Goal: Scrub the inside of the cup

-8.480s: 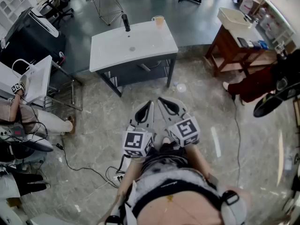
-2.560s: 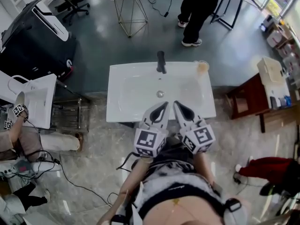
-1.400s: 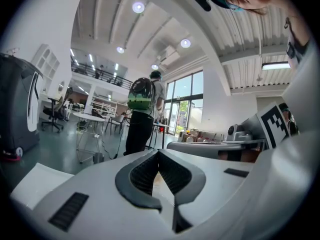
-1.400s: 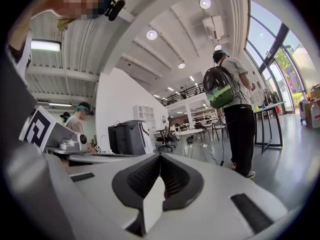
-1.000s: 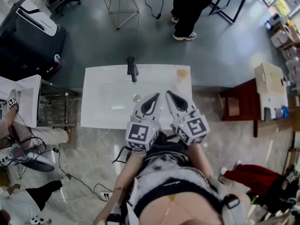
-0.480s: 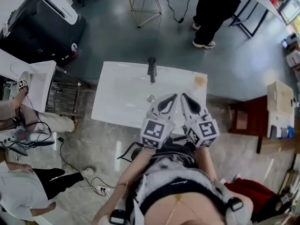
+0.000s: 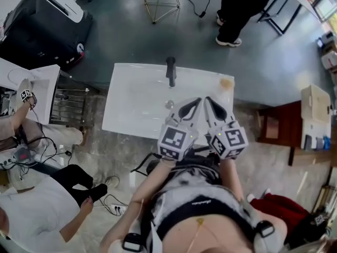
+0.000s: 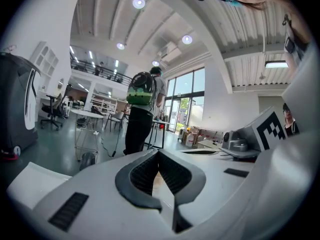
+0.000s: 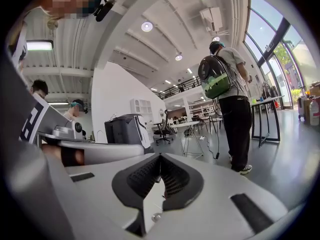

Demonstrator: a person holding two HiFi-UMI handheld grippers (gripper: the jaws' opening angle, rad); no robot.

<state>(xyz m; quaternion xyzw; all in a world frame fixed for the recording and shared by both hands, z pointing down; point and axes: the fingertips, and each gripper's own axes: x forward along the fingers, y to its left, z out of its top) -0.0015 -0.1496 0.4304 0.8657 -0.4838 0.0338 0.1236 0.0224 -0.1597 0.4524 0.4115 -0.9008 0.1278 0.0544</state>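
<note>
The cup [image 7: 227,83] stood upright at the back right corner of the sink [image 7: 131,115], on the flat rim to the right of the tap [image 7: 170,71], apart from it. It looked pale amber and see-through; whether anything was inside could not be told. No brush or sponge showed in any view.

Both claws hung side by side over the sink's near edge, nearly level, well short of the cup. The left claw [image 7: 196,102] was closed tight with nothing between its pads [image 8: 146,171]. The right claw [image 7: 208,100] was likewise pressed shut and empty [image 9: 160,156]. Its tips lay closer to the cup than the left's.

The step in hand was judged to be the approach, with no scrubbing begun. To do it well, the right claw would need to open before it reached the cup. It should then take the wall low and squarely, since a light cup on a smooth rim would likely slide or tip if nudged. The left claw would need something to scrub with, which had yet to be found. Bringing the cup over the basin would keep spills off the floor.

Beyond the sink stood a person [image 7: 239,7] wearing a backpack [image 9: 216,79].
</note>
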